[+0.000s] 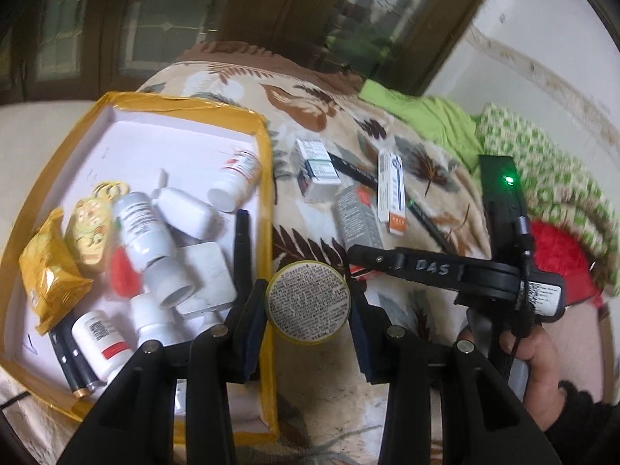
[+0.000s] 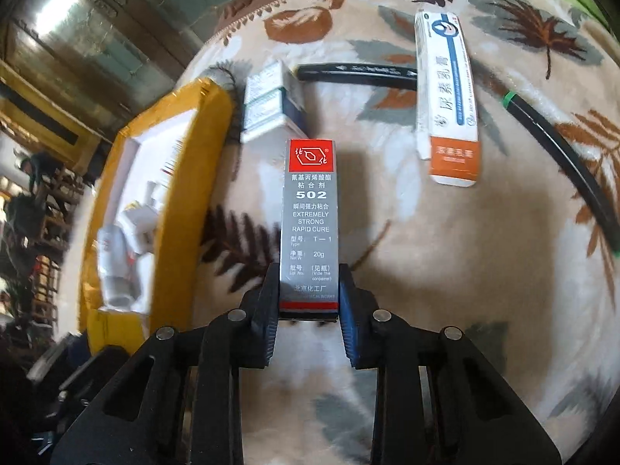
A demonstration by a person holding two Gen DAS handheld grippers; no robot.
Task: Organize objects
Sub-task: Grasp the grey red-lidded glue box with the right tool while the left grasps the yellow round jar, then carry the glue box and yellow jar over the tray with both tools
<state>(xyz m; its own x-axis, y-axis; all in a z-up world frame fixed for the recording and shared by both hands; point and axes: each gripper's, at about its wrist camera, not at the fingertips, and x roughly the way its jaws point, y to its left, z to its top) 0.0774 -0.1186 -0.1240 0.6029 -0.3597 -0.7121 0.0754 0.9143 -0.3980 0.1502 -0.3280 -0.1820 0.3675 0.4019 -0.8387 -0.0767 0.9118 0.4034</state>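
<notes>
Your grey-and-red cardboard glue box (image 2: 310,224) sat at frame centre, its near end pinched between the pads of your right gripper (image 2: 309,302), jaws narrow. Your left gripper (image 1: 308,306) was clamped about halfway on a round yellow-rimmed tin (image 1: 308,302), lower centre, beside the yellow-taped white tray (image 1: 267,178). White plastic bottles (image 1: 143,228) already filled that tray at left. Outstanding on the leaf-print blanket (image 2: 445,271): a white-and-orange ointment carton (image 2: 445,97), a small white-and-green box (image 2: 271,104), and two black pens (image 2: 356,73).
</notes>
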